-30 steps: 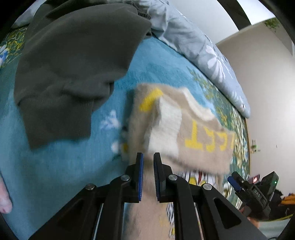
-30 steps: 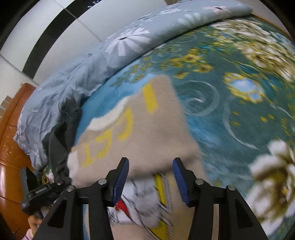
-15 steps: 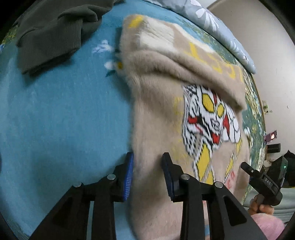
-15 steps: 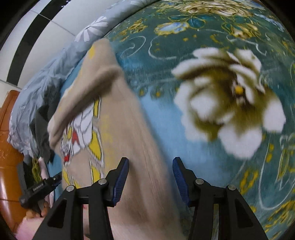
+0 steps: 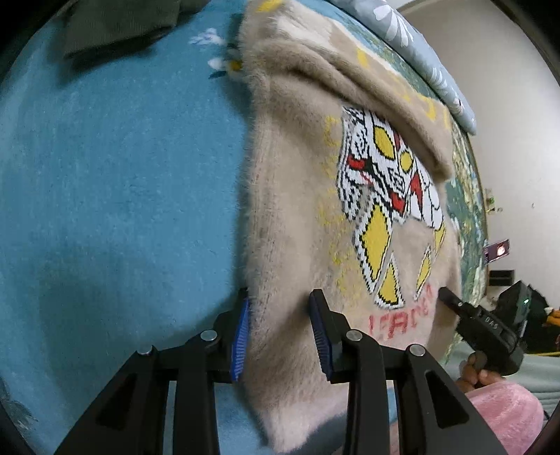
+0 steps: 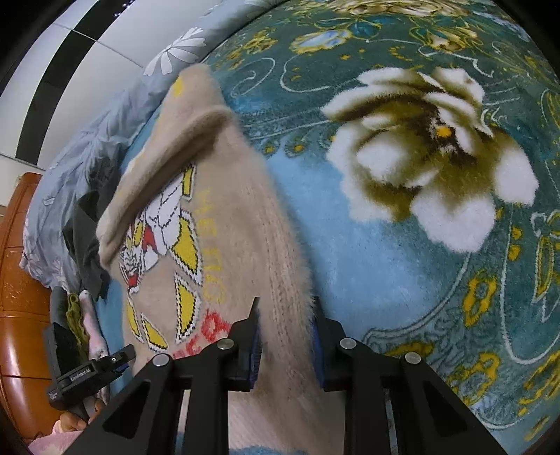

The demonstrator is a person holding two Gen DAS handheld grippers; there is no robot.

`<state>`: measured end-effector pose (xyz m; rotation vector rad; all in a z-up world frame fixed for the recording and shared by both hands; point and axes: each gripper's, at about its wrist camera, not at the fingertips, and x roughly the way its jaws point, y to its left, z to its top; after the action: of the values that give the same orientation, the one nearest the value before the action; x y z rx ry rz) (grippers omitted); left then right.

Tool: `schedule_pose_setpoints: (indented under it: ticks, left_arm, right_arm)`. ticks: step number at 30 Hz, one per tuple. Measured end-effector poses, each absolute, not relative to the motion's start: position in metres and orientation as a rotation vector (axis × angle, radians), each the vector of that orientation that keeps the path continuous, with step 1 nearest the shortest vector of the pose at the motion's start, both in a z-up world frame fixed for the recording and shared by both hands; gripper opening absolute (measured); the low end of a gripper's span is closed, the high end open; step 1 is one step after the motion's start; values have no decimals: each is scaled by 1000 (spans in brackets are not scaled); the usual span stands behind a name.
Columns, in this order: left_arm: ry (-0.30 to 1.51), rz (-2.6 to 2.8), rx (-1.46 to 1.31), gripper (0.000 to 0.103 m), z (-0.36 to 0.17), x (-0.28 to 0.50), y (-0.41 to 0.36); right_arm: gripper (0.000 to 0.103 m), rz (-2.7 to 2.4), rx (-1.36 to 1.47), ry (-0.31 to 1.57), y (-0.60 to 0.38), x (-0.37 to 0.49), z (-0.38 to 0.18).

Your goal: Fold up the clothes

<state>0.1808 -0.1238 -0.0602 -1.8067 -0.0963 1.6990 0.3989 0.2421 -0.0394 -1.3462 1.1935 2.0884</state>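
Observation:
A fuzzy beige sweater [image 5: 301, 217] with a white, yellow and red figure lies on the blue-green floral blanket [image 5: 115, 175], its far part folded over toward me. My left gripper [image 5: 280, 332] is open, its jaws straddling the sweater's left near edge. My right gripper [image 6: 285, 336] is open, its jaws straddling the sweater's [image 6: 224, 245] right near edge. Each gripper shows in the other's view: the right one [image 5: 490, 336] at the sweater's right side, the left one [image 6: 87, 374] at its left.
A dark grey garment [image 5: 122, 24] lies at the far left of the blanket. A grey floral duvet [image 6: 115, 115] lines the far edge. A wooden headboard [image 6: 21, 308] stands at the left. A large white flower pattern [image 6: 430, 157] marks the blanket right of the sweater.
The left gripper, shut on sweater fabric a second ago, has opened. Both grippers have drawn back from the folded far part to the sweater's near edge.

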Motion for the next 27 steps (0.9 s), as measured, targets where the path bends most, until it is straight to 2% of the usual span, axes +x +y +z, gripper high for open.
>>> schedule_pose_setpoints:
  ticks: [3,10,16,20,23,25,27]
  left_arm:
    - [-61,1717,-1800,35,-58,186,-124]
    - [111,1791,-1778,36,-52,204,-121]
    - [203,1793,-1771,36,-52,220,-119]
    - [176,1787,-1771,35,-52,224,-127]
    - [146,1779,-1773,28,-53,227,-134]
    - [126,1774,-1774,15,-53,229,-139]
    - [106,1769,-1775,11,-53,231,-143]
  right_arm:
    - [25,2080,-1341,1195,240,399,-38]
    - [14,2092,-1339,1102,232,396,-32]
    - [13,2084,-1351,1046,228,395,-28]
    - [13,2075,-1361,1038,229,395,-28]
    - [13,2070,-1362,1047,231,396,-30]
    - [13,2074,-1361,1060,232,397,-29]
    - [13,2081,-1362,1070,232,397,-28]
